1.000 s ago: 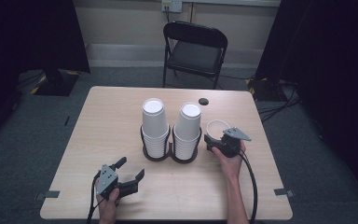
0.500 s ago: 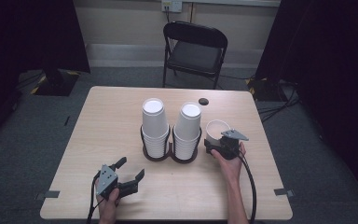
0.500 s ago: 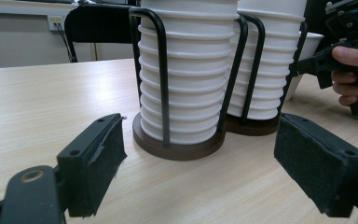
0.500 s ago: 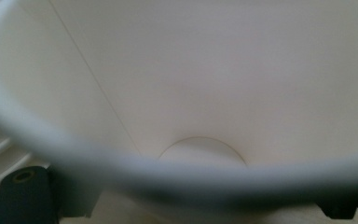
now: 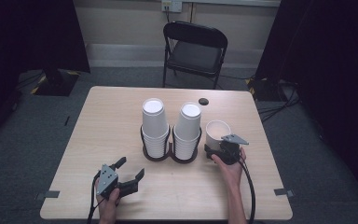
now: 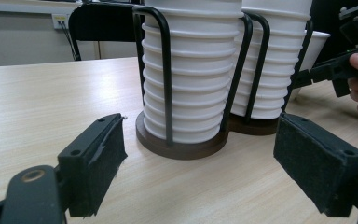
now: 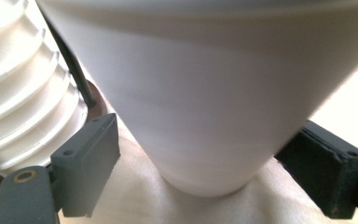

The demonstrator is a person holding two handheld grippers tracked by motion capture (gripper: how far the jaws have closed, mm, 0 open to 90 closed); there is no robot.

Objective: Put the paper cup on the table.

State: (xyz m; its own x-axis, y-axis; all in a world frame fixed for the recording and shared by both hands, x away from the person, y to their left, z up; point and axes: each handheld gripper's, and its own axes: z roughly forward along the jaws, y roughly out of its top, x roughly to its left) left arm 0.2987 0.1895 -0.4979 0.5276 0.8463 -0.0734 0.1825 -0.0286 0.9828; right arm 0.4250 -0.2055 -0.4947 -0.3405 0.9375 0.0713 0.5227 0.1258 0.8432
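Observation:
Two tall stacks of white paper cups [image 5: 154, 122] [image 5: 188, 125] stand in a black wire double holder [image 5: 170, 153] at mid-table. A single white cup [image 5: 216, 132] stands upright on the table just right of the holder. My right gripper [image 5: 215, 149] is open, and its jaws flank the base of this cup [image 7: 205, 93]; the left pad stands off it, the right pad is very close. My left gripper [image 5: 131, 167] rests near the front left, wide open and holding nothing. It points at the holder's nearer stack [image 6: 191, 70], with the single cup [image 6: 314, 51] behind.
The wooden table [image 5: 107, 116] has a small black round object [image 5: 203, 101] near its far edge. A black folding chair [image 5: 196, 46] stands beyond the table. Cables [image 5: 275, 109] lie on the floor at the right. The other hand's gripper [image 6: 340, 70] shows at the right.
The right gripper has shifted very slightly by the single cup. The left gripper and the cup stacks have not moved.

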